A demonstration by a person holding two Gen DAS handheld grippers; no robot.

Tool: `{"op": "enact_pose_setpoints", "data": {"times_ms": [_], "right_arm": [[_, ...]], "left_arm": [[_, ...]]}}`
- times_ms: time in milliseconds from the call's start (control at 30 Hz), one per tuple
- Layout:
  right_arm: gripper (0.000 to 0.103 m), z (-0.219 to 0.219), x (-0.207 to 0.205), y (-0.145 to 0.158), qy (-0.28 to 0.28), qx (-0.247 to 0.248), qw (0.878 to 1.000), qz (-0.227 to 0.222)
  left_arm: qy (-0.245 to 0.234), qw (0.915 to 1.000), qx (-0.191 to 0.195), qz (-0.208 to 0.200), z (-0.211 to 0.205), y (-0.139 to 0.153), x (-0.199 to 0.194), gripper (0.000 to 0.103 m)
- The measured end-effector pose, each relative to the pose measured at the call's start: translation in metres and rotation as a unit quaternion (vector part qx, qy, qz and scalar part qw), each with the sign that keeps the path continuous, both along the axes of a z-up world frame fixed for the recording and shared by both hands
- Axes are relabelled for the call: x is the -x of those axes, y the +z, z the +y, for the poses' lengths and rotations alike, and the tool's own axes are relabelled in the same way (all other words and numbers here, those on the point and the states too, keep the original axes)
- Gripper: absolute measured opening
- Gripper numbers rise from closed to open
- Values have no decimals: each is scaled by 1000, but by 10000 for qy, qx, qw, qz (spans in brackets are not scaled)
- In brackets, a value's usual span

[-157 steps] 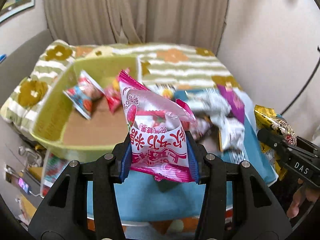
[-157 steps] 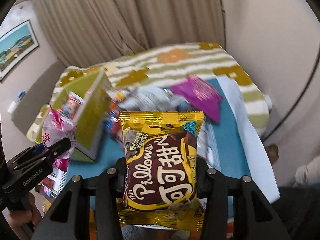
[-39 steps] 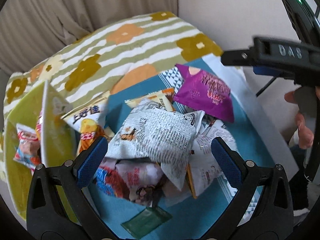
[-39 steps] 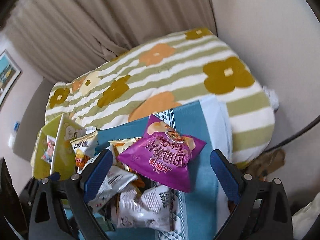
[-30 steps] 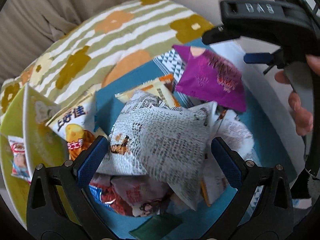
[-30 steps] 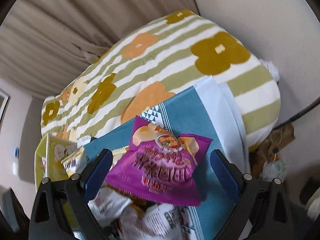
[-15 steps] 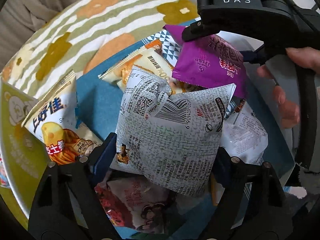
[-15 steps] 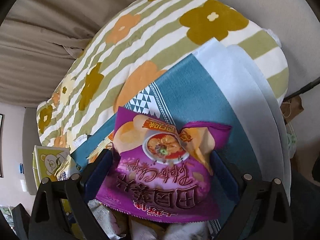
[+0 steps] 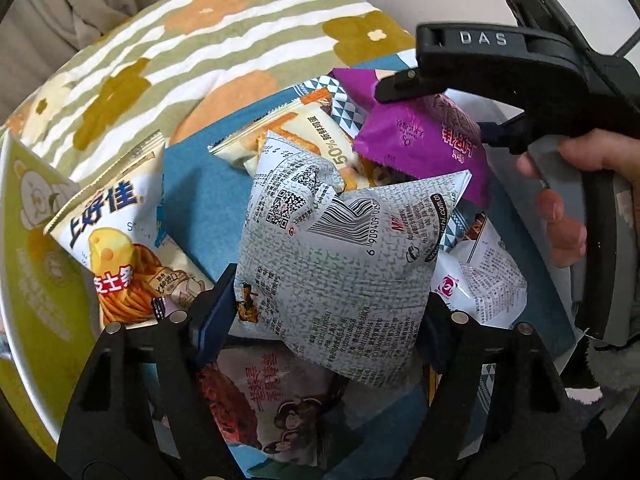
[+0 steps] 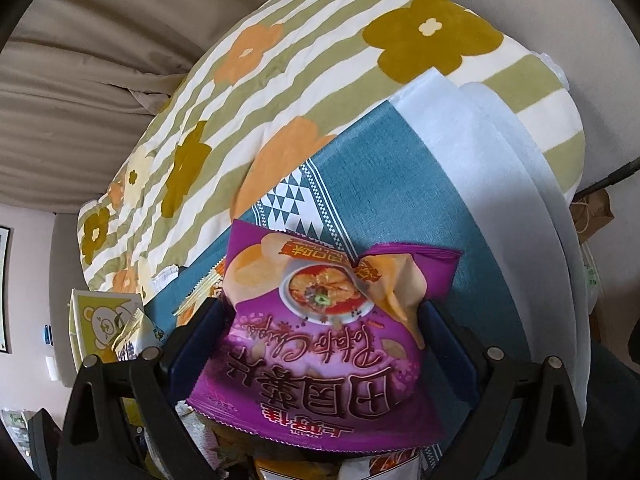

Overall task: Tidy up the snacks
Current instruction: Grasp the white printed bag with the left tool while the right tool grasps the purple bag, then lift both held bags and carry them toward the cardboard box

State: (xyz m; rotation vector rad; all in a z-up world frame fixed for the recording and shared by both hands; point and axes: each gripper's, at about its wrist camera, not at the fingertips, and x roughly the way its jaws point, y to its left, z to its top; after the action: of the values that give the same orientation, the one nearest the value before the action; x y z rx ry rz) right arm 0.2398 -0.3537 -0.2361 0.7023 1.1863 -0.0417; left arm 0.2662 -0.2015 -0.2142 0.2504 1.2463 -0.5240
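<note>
A heap of snack bags lies on a teal cloth (image 9: 200, 184). My left gripper (image 9: 326, 296) points down at the heap. Its jaws are closing on a white bag with grey print and a barcode (image 9: 340, 264), and the blue pads press its two sides. My right gripper (image 10: 320, 312) is closing on a purple crisp bag (image 10: 320, 360), its pads against the bag's edges. In the left wrist view the right gripper (image 9: 436, 116) straddles the purple bag (image 9: 416, 140) at the far right of the heap.
A yellow-green box (image 9: 36, 264) stands at the left. Other snacks: a cheese-stick bag (image 9: 112, 240), a biscuit pack (image 9: 296, 128), a red bag (image 9: 264, 396), another white bag (image 9: 480, 280). A flowered striped blanket (image 10: 320, 60) lies beyond the cloth. A hand (image 9: 568, 232) holds the right gripper.
Both grippers let go of their earlier bags and came down over the heap. The left jaws closed in on the white printed bag. The right gripper sank over the purple bag.
</note>
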Motion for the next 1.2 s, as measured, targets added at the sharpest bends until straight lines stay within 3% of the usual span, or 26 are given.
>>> {"op": "enact_pose_setpoints", "data": {"times_ms": [100, 300, 500, 800, 967, 1200], "right_arm": [[74, -1, 6, 4, 6, -12, 9999, -114], [61, -4, 18, 10, 16, -119, 9994, -325], [61, -9, 30, 31, 41, -9, 9980, -626], [61, -10, 56, 96, 275, 430, 9902, -1297], [61, 6, 69, 136, 666, 611, 9801, -1766], [61, 48, 77, 179, 1230, 664, 9622, -2337]], "left_arm": [[55, 10000, 49, -13, 2, 4, 3, 72], [165, 9997, 120, -134, 5, 17, 11, 70], [227, 9991, 192, -300, 3, 34, 19, 69], [432, 9945, 444, -848, 5, 87, 41, 68], [784, 9877, 584, -1220, 23, 127, 54, 68], [1364, 9758, 454, -1649, 78, 167, 75, 68]]}}
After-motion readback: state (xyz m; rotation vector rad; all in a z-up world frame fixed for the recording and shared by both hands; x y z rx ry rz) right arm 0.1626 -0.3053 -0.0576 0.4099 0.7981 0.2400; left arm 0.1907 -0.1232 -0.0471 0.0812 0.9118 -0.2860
